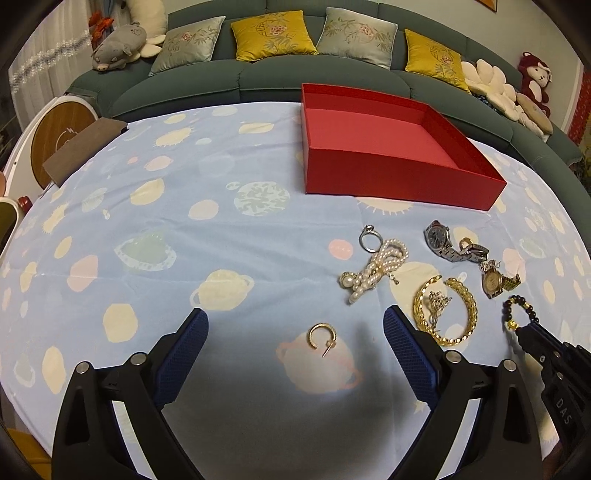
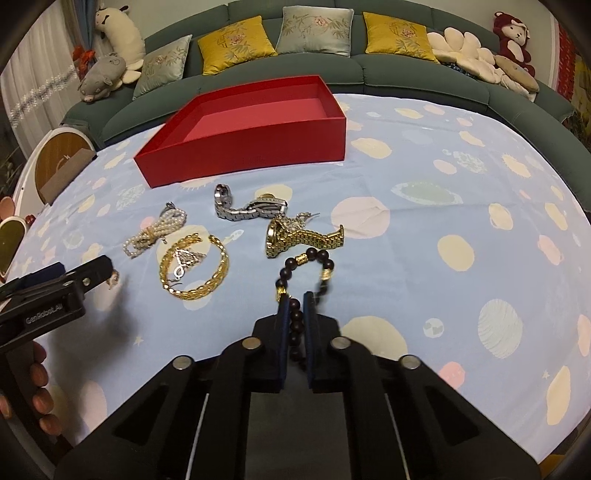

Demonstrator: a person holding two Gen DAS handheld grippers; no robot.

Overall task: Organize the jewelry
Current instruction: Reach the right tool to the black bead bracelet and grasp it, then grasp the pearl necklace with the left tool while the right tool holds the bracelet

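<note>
Black left hand-held gripper (image 2: pixel 107 271) reads "GenRobot.AI".

Two wrist fisheyes, both tilted down over the surface (image 1: pixel 221 229) toward the sofa (image 1: pixel 332 74).

The left view sits close above the cloth with the jewelry pile to its right; the right view sits close with the pile to its left. Both share the red box (image 1: pixel 388 173), the gold bracelet (image 2: pixel 195 269) and the sofa cushions.

Green sofa (image 1: pixel 258 79), silk cushions (image 1: pixel 271 35)
</note>
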